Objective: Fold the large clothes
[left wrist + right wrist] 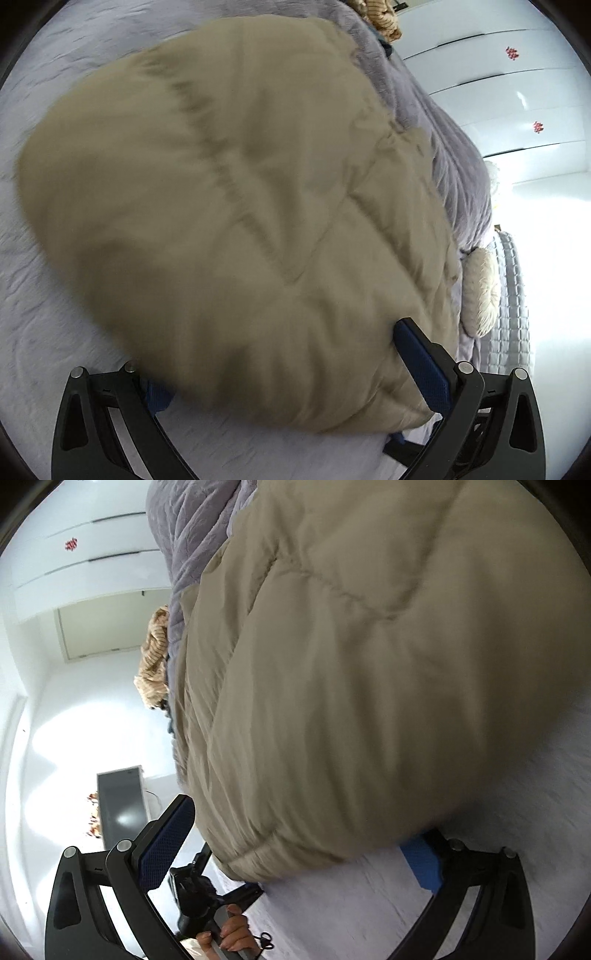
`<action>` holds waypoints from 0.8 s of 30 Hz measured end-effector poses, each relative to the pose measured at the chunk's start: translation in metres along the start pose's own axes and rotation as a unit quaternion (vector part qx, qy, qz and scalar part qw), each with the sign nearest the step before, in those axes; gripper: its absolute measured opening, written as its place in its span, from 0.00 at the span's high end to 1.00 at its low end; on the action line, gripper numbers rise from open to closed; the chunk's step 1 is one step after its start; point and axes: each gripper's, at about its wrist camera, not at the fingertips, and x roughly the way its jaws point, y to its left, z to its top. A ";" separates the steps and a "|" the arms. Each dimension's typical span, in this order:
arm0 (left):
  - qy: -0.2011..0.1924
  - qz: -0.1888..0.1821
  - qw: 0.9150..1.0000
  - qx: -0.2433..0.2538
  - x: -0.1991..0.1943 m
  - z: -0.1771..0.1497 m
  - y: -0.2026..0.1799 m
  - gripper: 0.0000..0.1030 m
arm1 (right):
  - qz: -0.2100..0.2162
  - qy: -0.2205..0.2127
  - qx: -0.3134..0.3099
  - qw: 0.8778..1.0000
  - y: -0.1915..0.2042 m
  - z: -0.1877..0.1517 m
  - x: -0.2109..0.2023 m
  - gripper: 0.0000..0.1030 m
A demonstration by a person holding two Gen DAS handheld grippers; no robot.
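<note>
A large puffy beige quilted jacket (236, 206) lies on a pale lavender bedsheet (44, 325) and fills most of both views. My left gripper (284, 376) is wide open around the jacket's near edge; one blue-padded finger (421, 362) shows at the right, the other is mostly hidden under the fabric. My right gripper (295, 845) is also wide open astride the jacket (369, 686), with one blue pad (166, 845) at the left and the other (421, 860) at the right on the sheet (351, 904). Neither grips the cloth.
A grey crumpled blanket (443, 140) lies beyond the jacket. A striped tan garment (153, 664) and a fluffy cream cushion (480, 291) sit near the bed's edge. White wardrobe doors (517, 92) stand behind. The other hand holding its gripper handle (225, 926) shows low.
</note>
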 end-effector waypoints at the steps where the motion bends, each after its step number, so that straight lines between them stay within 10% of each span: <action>1: -0.005 -0.003 1.000 -0.003 0.004 0.002 -0.002 0.00 | 0.009 -0.002 0.003 1.000 0.000 0.002 0.003 0.00; 7: -0.033 -0.004 0.999 -0.044 0.018 0.013 0.001 0.01 | 0.027 -0.007 0.003 1.000 0.000 0.010 0.020 0.00; 10: -0.038 -0.009 0.998 -0.046 0.014 0.016 0.002 0.39 | 0.034 -0.005 0.016 0.999 -0.004 0.009 0.017 0.03; 12: -0.036 -0.025 0.998 -0.048 0.011 0.016 0.003 0.63 | 0.020 -0.004 0.031 0.999 -0.009 0.010 0.016 0.25; 17: -0.045 -0.018 0.999 0.000 -0.001 0.015 -0.014 0.74 | 0.017 0.002 0.045 0.999 -0.016 0.007 0.010 0.65; 24: -0.048 -0.036 0.997 0.048 -0.027 0.003 -0.031 0.79 | 0.036 0.000 0.013 0.999 -0.004 -0.006 -0.011 0.76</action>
